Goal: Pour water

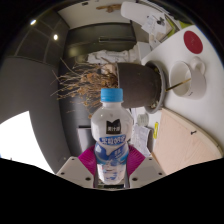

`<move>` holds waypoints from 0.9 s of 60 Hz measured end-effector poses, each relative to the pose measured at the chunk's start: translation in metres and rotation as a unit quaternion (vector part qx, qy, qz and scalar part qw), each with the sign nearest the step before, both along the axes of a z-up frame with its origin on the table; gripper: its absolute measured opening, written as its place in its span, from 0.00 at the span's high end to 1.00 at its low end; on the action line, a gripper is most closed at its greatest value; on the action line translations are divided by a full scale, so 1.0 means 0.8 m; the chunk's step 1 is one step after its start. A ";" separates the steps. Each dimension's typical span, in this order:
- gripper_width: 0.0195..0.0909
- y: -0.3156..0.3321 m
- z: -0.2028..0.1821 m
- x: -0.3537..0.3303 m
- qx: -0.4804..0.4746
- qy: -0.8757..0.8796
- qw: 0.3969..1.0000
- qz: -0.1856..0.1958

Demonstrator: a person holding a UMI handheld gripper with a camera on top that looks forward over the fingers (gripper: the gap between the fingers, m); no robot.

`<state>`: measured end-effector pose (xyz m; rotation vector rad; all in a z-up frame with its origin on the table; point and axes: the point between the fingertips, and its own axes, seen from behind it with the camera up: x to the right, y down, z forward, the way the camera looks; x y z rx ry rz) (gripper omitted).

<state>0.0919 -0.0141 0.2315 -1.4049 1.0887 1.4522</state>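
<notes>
Two jaws are clamping the clear plastic water bottle (111,140), hiding its base; its blue cap is standing upright before the dark plant pot (140,80).

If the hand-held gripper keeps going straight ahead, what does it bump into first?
The water bottle. It already stands between the fingers of the hand-held gripper, which seem to clamp it. Beyond it sits a plant pot, though depth is unclear.

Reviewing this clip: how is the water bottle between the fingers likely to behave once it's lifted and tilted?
The water bottle is clear thin plastic, so it probably flexes if squeezed hard. It looks mostly full, so likely heavy for its size. Its blue cap is on, so tilting would spill nothing yet. The gripper meets it at the smooth label, where it may slip.
</notes>
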 end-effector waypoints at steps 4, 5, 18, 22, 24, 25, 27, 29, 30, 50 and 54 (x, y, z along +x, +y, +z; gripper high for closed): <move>0.79 0.008 -0.013 0.021 -0.018 0.079 0.997 -0.003; 0.79 0.011 -0.016 0.024 -0.021 0.097 0.995 -0.004; 0.79 0.032 -0.061 0.056 -0.053 0.259 0.964 -0.016; 0.79 0.033 -0.067 0.059 -0.060 0.266 0.962 -0.014; 0.79 0.035 -0.070 0.059 -0.062 0.262 0.963 -0.013; 0.79 0.035 -0.071 0.059 -0.063 0.260 0.963 -0.011; 0.79 0.032 -0.069 0.061 -0.063 0.258 0.964 -0.009; 0.79 0.033 -0.067 0.059 -0.064 0.254 0.965 -0.005; 0.79 0.033 -0.067 0.058 -0.065 0.250 0.966 -0.002; 0.79 0.028 0.005 0.087 0.013 -0.173 0.984 0.036; 0.79 0.034 0.033 0.115 0.041 -0.305 0.951 0.011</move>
